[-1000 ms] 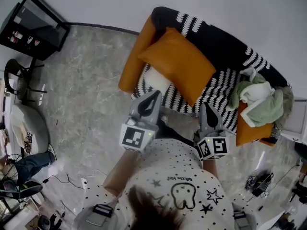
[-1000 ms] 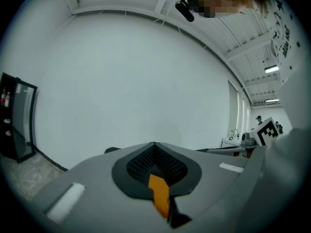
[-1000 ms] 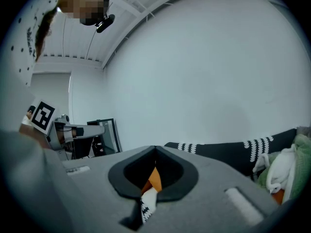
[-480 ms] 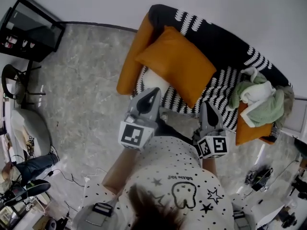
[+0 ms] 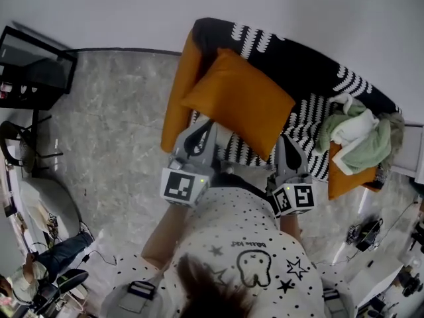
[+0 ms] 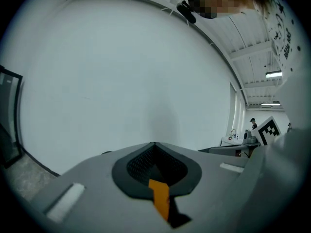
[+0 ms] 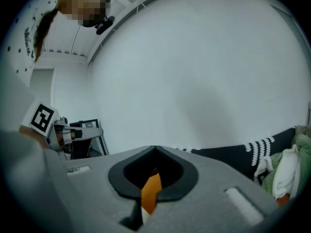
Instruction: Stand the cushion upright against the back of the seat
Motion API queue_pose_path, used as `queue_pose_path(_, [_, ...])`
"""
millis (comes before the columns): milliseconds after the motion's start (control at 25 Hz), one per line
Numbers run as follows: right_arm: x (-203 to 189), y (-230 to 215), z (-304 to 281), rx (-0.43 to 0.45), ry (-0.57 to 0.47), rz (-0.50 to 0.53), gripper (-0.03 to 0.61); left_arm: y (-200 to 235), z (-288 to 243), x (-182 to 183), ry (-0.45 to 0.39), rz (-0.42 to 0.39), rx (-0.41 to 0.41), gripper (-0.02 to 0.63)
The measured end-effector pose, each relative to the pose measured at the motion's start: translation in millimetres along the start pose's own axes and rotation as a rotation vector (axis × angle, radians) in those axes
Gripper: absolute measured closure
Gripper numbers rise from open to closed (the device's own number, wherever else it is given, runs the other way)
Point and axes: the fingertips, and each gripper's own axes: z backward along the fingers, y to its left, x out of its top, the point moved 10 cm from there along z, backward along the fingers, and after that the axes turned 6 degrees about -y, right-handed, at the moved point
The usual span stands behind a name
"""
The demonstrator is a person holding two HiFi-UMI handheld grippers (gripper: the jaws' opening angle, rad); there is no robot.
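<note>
Pinching the near edge of the orange cushion [image 5: 242, 101], the left tongs [image 5: 209, 130] and right tongs [image 5: 283, 146] are each closed on its fabric; tilted at the sofa's [image 5: 298, 52] left end, it looks soft, light and floppy.

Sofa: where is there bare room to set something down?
The striped seat is bare between the cushion and the clothes. The floor left of the sofa is open. The right end is crowded with clothes.
</note>
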Motion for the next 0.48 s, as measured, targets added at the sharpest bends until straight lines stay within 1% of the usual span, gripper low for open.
queue_pose_path(280, [9, 5, -25, -0.082, 0.005, 0.012, 0.577, 34, -32, 4, 0.002, 0.026, -0.057, 0.620])
queue_pose_path(480, [9, 1, -32, -0.129, 0.015, 0.009, 0.577, 44, -49, 2, 0.021, 0.057, -0.080, 0.620])
